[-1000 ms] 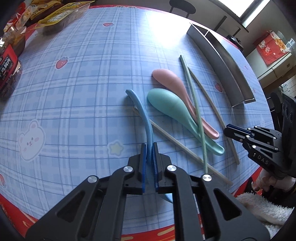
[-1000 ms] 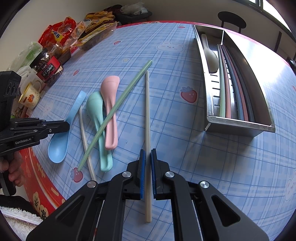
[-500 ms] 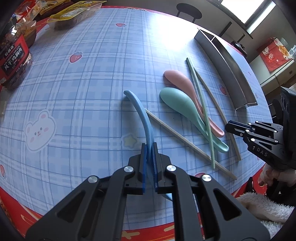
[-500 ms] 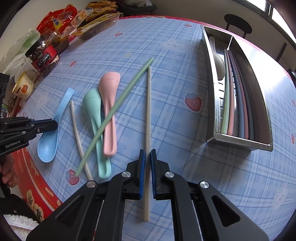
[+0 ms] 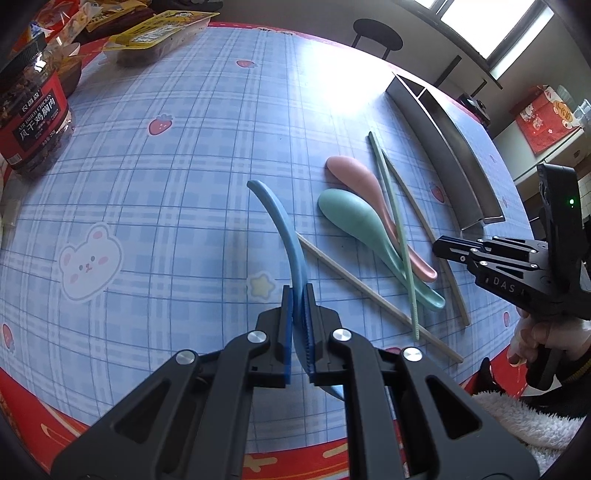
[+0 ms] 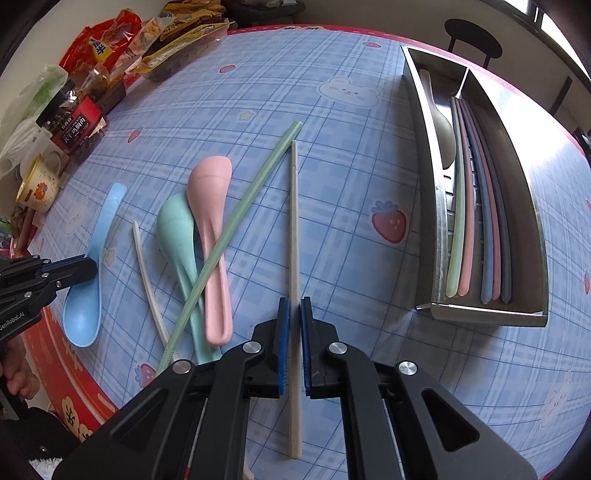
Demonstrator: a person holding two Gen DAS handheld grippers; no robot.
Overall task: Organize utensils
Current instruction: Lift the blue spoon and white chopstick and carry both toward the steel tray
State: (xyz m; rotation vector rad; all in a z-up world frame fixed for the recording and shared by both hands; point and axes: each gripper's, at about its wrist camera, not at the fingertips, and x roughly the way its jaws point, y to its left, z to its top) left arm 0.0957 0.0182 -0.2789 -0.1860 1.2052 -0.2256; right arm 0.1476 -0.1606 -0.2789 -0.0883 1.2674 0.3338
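Left gripper [image 5: 298,295] pinching blue spoon [image 5: 282,225], right gripper [image 6: 294,308] pinching cream chopstick [image 6: 294,236]; risk: thin chopstick pivoting loose before reaching steel tray [image 6: 532,206].

This looks like a home dining room. A round table [image 6: 258,92] wears a blue plaid cloth printed with bears and strawberries, red at the rim. Snack packets [image 6: 177,33], a jar of dried meat [image 5: 35,110] and a paper cup [image 6: 37,184] crowd its far edge. A black stool [image 5: 376,37] stands beyond, under a bright window [image 5: 480,22], beside a red festive hanging [image 5: 546,118].
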